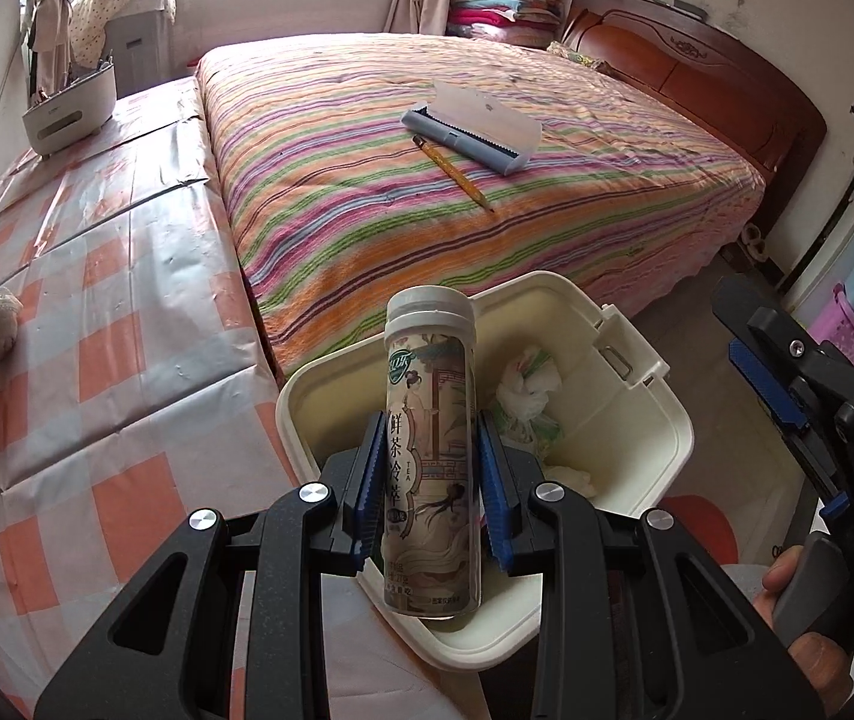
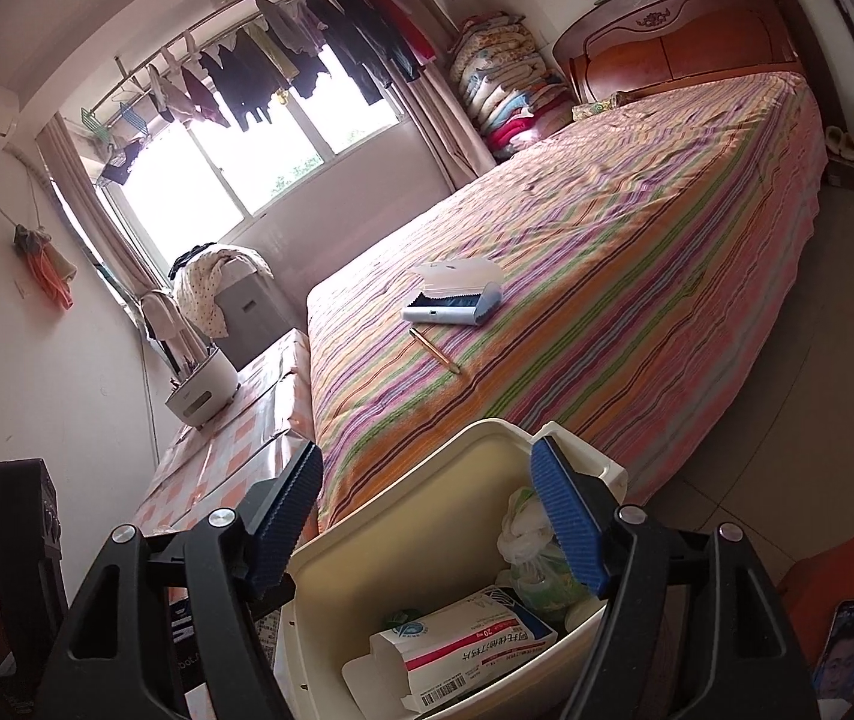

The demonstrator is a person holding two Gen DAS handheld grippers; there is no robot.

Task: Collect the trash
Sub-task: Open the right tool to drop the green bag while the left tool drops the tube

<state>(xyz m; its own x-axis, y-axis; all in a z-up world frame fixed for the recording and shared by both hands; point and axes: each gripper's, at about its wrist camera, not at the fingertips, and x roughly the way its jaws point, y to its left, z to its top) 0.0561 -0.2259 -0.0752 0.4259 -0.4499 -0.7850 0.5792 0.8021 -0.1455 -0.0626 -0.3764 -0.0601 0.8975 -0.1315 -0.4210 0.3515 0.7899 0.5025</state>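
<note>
Inside bin [image 2: 307, 594], medicine box [image 2: 457, 654], right-wrist only, left-wrist bottle [image 1: 432, 450]

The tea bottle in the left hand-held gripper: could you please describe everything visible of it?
The tall cylindrical tea bottle has a white screw cap and a beige wrapper printed with painted figures and Chinese characters. It stands roughly upright, clamped mid-body between the blue ribbed pads of the left hand-held gripper, above the open cream plastic bin.
</note>
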